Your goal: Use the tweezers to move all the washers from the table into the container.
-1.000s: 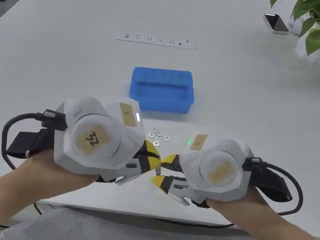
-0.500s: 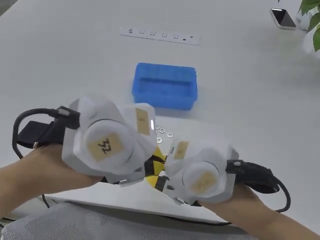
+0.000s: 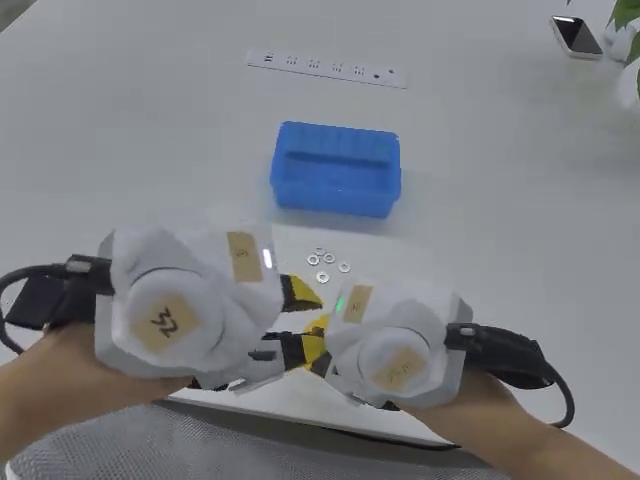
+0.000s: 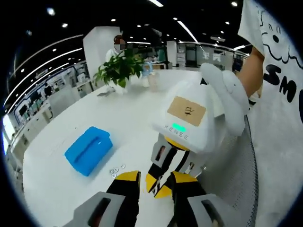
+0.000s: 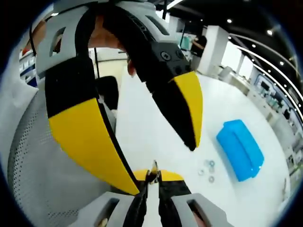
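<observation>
Several small washers [image 3: 326, 262] lie on the white table, just in front of the blue container [image 3: 338, 180]. In the head view both grippers hover near the table's front edge, jaws facing each other. My right gripper [image 5: 155, 178] is shut on the thin metal tweezers [image 5: 154, 167], whose tips poke up between its jaws. My left gripper [image 4: 155, 183] is open, and its yellow-tipped jaws straddle the right gripper's nose. The left gripper view shows the container [image 4: 88, 149] and the washers [image 4: 116, 170] beyond. The container [image 5: 240, 149] and washers [image 5: 208, 170] also appear in the right gripper view.
A white power strip [image 3: 327, 68] lies at the far side of the table and a phone [image 3: 578, 36] at the far right. A potted plant [image 4: 120, 68] stands at the table's end. Grey mesh [image 3: 150, 440] lies below the front edge.
The right gripper has moved left until its nose sits between the left gripper's jaws. The left gripper has rolled and shifted slightly left. The head camera has tilted.
</observation>
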Demonstrator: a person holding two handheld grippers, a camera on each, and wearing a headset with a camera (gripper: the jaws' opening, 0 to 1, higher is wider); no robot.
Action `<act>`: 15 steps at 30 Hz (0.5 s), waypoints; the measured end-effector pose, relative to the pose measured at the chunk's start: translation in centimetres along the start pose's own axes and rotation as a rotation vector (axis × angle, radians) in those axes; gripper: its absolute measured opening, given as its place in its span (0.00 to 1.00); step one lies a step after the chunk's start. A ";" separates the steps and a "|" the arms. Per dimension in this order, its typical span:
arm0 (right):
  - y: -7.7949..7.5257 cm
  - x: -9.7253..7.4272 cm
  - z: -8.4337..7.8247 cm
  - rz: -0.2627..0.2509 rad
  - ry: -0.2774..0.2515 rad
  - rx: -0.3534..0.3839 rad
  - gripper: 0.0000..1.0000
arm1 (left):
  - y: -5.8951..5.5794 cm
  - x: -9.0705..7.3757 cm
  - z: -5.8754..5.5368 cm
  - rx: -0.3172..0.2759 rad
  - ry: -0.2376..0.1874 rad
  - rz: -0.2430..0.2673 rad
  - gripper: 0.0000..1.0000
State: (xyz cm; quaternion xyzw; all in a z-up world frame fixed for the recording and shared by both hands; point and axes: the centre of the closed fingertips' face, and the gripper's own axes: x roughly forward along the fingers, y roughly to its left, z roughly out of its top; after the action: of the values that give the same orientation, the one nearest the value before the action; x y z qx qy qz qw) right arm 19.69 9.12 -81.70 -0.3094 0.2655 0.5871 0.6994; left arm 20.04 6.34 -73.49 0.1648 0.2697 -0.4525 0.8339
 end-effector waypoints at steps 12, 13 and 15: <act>-0.1 0.2 0.0 0.015 0.004 0.018 0.01 | 6.8 -6.5 -0.9 -0.261 -0.354 0.500 0.72; -0.3 0.1 0.0 0.017 -0.003 0.054 0.01 | 7.0 -6.9 -1.1 -0.282 -0.369 0.528 0.75; -0.6 0.0 0.1 0.023 -0.021 0.135 0.02 | 7.3 -7.4 -1.3 -0.288 -0.403 0.578 0.80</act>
State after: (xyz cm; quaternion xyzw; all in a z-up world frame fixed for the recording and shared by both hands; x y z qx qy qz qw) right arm 20.30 9.15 -81.53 -0.2521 0.3009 0.5792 0.7145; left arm 22.58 15.84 -69.89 0.0228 0.1036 -0.1794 0.9780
